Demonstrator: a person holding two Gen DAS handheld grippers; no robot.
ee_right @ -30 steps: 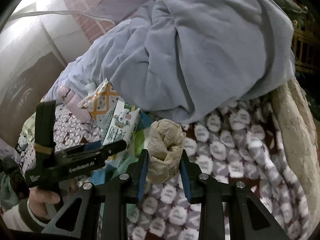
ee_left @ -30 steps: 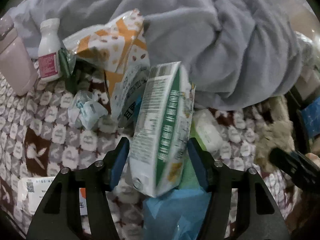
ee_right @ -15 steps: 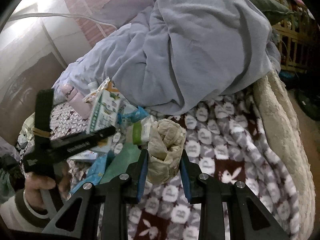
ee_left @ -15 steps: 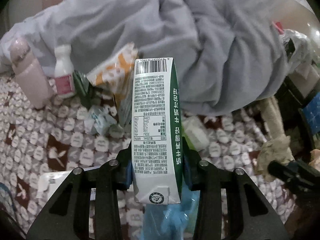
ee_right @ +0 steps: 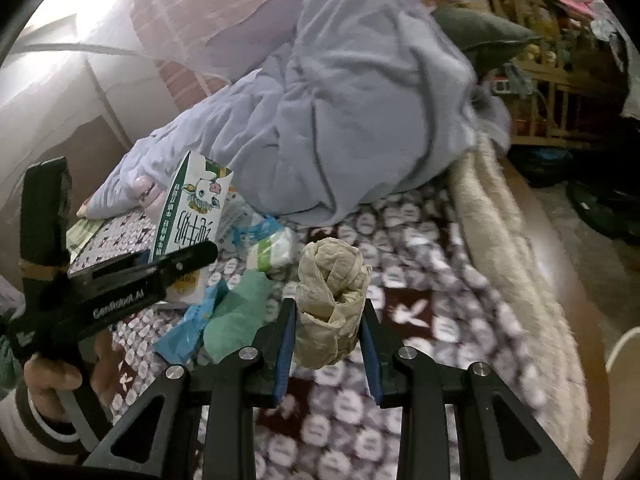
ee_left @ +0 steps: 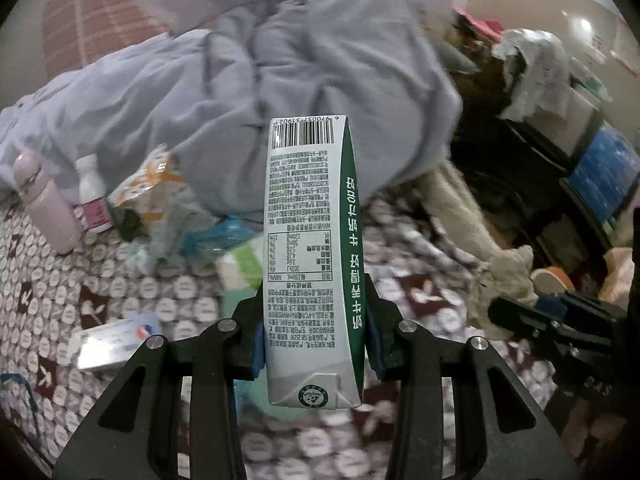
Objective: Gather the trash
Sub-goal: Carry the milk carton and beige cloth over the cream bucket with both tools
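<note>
A green and white milk carton (ee_left: 310, 256) stands upright between the blue pads of my left gripper (ee_left: 314, 336), which is shut on its lower part, lifted above the bed. The right wrist view shows the same carton (ee_right: 192, 216) at the left, held in the left gripper (ee_right: 176, 268) by a person's hand (ee_right: 52, 380). My right gripper (ee_right: 326, 332) is shut on a crumpled brown paper wad (ee_right: 330, 300). Left on the patterned blanket (ee_left: 120, 288) are an orange and white snack bag (ee_left: 148, 188), blue and green wrappers (ee_right: 224, 320) and a green and white packet (ee_right: 272, 252).
A rumpled grey duvet (ee_left: 280, 92) fills the back of the bed. A pink flask (ee_left: 44, 204) and a small white bottle (ee_left: 94, 196) stand at the left, a flat white box (ee_left: 112, 340) lies nearer. The bed's shaggy beige edge (ee_right: 504, 264) runs along the right, cluttered furniture beyond.
My left gripper closed on the milk carton and lifted it off the trash pile, turning it upright. My right gripper moved back and up with the paper wad still held.
</note>
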